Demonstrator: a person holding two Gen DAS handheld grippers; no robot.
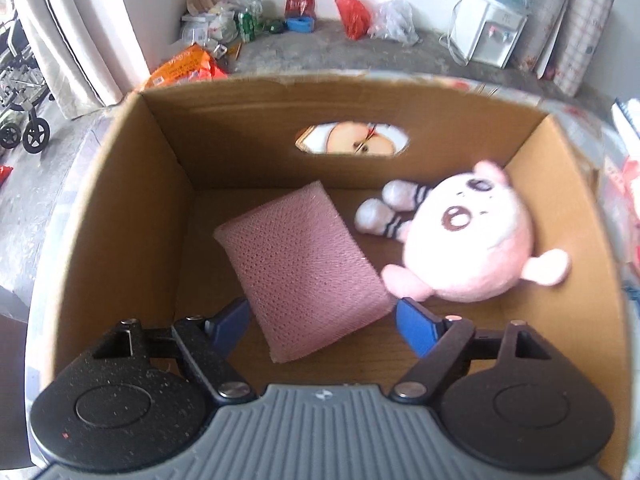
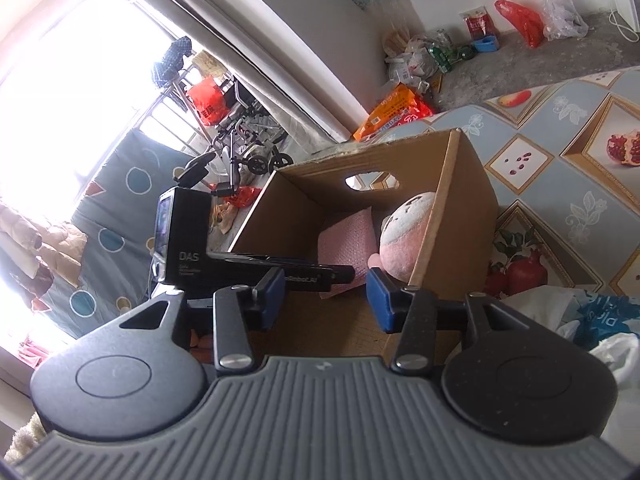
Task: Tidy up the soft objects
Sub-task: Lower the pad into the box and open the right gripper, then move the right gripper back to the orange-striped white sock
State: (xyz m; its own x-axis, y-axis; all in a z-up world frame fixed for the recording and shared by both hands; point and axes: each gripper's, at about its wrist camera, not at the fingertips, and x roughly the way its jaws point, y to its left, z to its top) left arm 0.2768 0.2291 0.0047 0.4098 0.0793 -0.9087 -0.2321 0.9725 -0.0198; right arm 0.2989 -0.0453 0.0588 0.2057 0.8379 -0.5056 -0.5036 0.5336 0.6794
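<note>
My left gripper [image 1: 320, 320] hangs open over the cardboard box [image 1: 240, 120], gripping nothing; pink sponge [image 1: 300, 264] below, plush toy [image 1: 468, 236] at three o'clock. My right gripper [image 2: 326, 300] is part-open, empty.

Daylight is flooding in, blowing out the window [image 2: 60, 92] at nine o'clock; fisheye edges are bending, the plush toy [image 1: 472, 236] blurring slightly.

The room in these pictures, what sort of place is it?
Most likely a lived-in home. A water dispenser and plastic bags sit on the floor by the wall, a wheelchair stands near the window, and the cardboard box rests on a fruit-patterned cloth.
</note>
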